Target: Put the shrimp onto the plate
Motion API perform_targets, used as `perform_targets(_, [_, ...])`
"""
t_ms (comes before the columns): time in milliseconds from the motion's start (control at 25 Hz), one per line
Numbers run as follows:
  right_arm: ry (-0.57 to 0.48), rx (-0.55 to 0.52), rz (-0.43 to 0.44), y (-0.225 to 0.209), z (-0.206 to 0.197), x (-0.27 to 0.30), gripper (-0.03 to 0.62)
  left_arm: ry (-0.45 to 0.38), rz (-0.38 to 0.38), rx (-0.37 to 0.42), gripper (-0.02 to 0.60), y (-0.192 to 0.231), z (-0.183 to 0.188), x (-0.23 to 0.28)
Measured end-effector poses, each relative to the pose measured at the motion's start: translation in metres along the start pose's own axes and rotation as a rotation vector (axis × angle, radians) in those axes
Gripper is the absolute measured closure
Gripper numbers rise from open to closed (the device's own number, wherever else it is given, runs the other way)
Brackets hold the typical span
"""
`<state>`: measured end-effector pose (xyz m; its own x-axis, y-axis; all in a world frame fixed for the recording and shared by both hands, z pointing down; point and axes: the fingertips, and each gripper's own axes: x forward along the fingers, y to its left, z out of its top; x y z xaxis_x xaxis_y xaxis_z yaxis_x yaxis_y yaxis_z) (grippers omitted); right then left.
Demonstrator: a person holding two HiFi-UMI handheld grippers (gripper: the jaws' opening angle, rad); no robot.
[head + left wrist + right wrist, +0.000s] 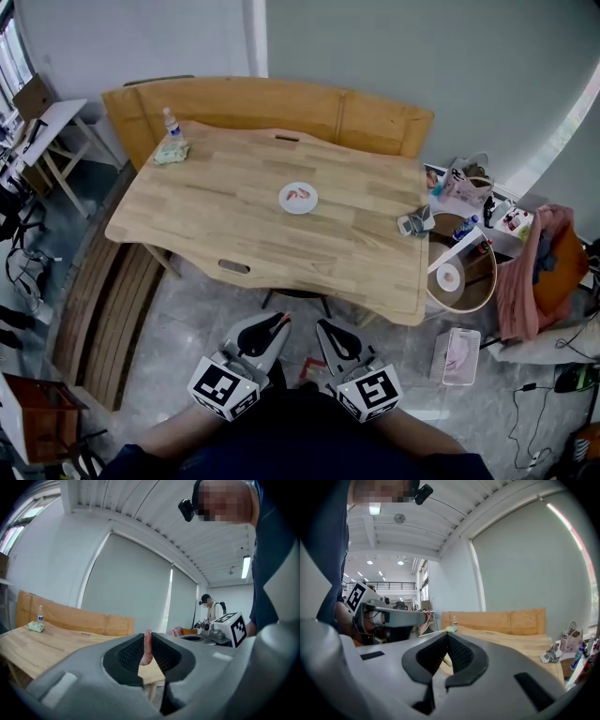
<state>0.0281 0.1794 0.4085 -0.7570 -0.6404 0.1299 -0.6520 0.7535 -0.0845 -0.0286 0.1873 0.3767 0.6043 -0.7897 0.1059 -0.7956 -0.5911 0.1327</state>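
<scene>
Shrimp gripped, plate not yet reached.
Head view: left gripper [277, 324] and right gripper [324, 328] low, short of table [216, 220]; plate [289, 205] mid-table, well apart, 1 pink item [300, 194] on it. Left gripper view: jaws clamp shrimp [147, 649] upright; best carried level, released low over plate. Right gripper view: jaws closed, empty.

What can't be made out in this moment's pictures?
- Plate contents: head view, too small; only reddish marks show.
- Pink piece in left gripper: left gripper view, its jaws cover most; shape unclear.
- Bottle label: head view, too small.
</scene>
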Motion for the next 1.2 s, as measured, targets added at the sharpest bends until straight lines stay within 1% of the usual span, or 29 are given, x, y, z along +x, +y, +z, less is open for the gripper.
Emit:
perform_targets(200, [0.014,-0.02,-0.011,-0.017,0.003,0.029,0.585,-0.015,-0.002,-0.003,0.528,0.034,0.006,0.02])
perform_targets(440, [0.029,-0.016,-0.053,-0.049,0.009,0.08,0.585,-0.01,-0.024,-0.004,0.528,0.093,0.014,0.055])
perform_targets(600, [0.034,0.005,-0.093,-0.07,0.015,0.121,0.585,-0.004,-0.06,0.001,0.528,0.133,0.021,0.082])
perform_targets(760, [0.047,0.003,-0.115,-0.082,0.023,0.162,0.585,-0.002,-0.101,0.019,0.528,0.172,0.031,0.103])
perform_targets(880, [0.039,0.009,-0.146,-0.092,0.032,0.189,0.585,0.009,-0.133,0.023,0.528,0.197,0.035,0.116])
perform_targets(1040, [0.034,0.008,-0.183,-0.104,0.04,0.214,0.585,0.011,-0.174,0.029,0.528,0.222,0.042,0.129])
perform_targets(1200, [0.033,-0.006,-0.193,-0.115,0.047,0.235,0.585,0.021,-0.19,0.035,0.528,0.237,0.043,0.141])
